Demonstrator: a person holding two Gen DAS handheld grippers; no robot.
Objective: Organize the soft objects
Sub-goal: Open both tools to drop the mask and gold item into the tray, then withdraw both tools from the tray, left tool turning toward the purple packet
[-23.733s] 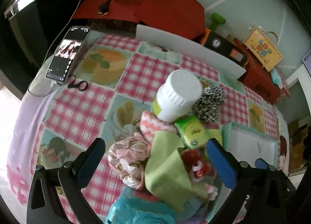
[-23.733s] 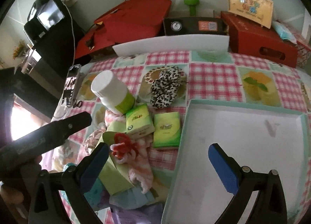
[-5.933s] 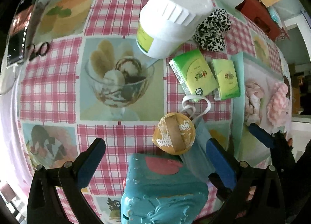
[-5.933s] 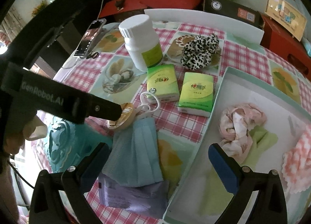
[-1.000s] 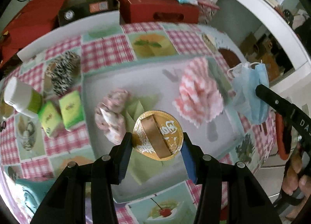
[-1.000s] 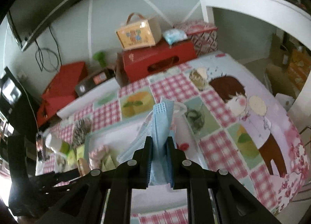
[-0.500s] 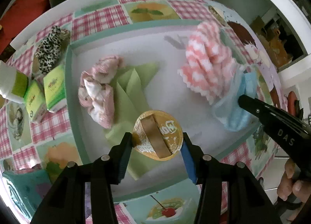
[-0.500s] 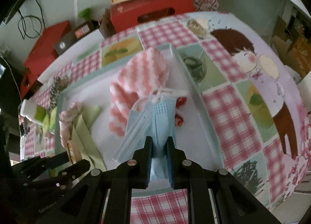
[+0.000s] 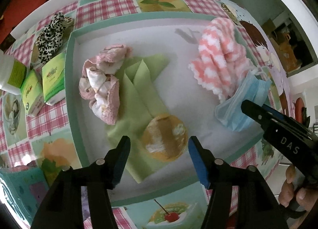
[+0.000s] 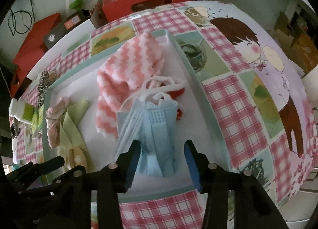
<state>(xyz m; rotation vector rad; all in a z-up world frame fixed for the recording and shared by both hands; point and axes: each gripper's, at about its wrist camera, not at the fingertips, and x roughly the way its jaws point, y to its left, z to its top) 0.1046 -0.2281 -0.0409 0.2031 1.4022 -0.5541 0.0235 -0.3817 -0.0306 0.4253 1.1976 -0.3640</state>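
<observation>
A table with a pink checked, cartoon-printed cloth (image 9: pixel 103 8) holds a shallow white tray (image 9: pixel 69 94) with a teal rim. Near the tray's front, the left gripper (image 9: pixel 158 145) points down with its jaws opening; a round gold-brown object (image 9: pixel 165 136), blurred, lies between them on a green cloth (image 9: pixel 139 88), not pressed. At the tray's right, the right gripper (image 10: pixel 162 149) has its jaws opening around a blue face mask (image 10: pixel 153 125) that rests beside a pink-and-white fluffy cloth (image 10: pixel 127 70). A pale pink bundle (image 9: pixel 103 80) lies at the left.
</observation>
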